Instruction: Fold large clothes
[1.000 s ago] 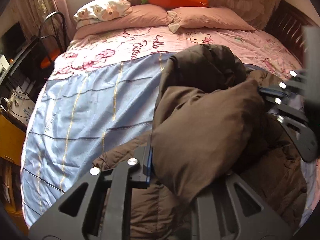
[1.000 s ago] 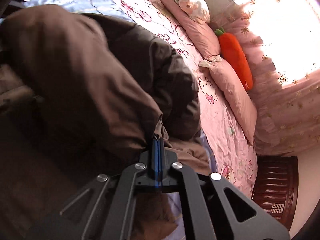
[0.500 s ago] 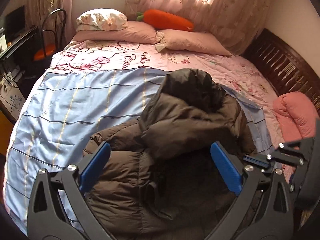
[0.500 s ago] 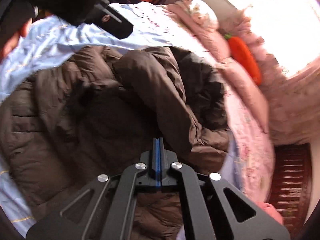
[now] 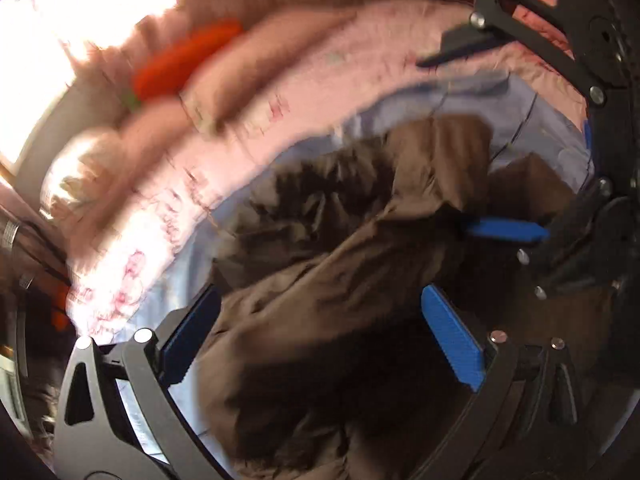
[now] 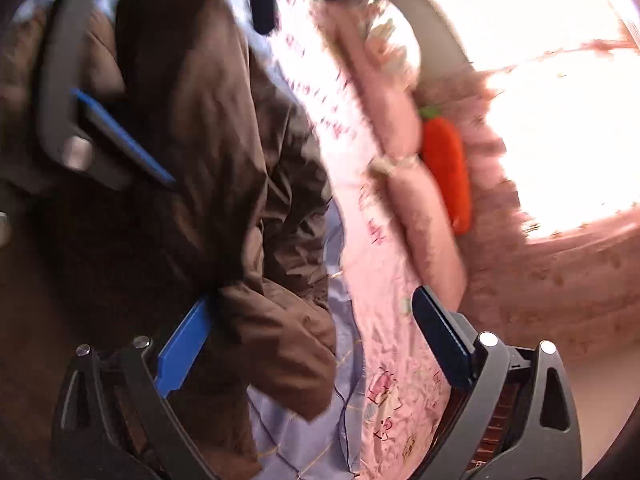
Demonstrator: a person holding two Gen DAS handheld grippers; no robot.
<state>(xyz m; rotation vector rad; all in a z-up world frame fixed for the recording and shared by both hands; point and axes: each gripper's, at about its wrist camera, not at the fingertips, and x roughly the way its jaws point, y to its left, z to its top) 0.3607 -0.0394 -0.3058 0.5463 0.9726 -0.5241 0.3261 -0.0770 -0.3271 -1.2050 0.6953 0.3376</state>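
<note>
Grippers, left (image 5: 316, 336) and right (image 6: 312, 332), now gape wide after releasing the brown jacket (image 5: 360, 260), which lies bunched on the bed (image 6: 384, 280), fold unfinished

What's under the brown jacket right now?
The jacket lies on the blue sheet, which shows around its edges; pink bedding lies beyond. Anything directly beneath the jacket is covered.

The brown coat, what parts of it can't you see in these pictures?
- Brown coat, left wrist view: motion blur smears its folds, and the left tool and the picture's bottom edge cut off its lower part.
- Right wrist view: the coat runs off the left edge into dark shadow; the right tool covers its near end.
- Sleeves and zip: cannot be told apart in either view.
</note>
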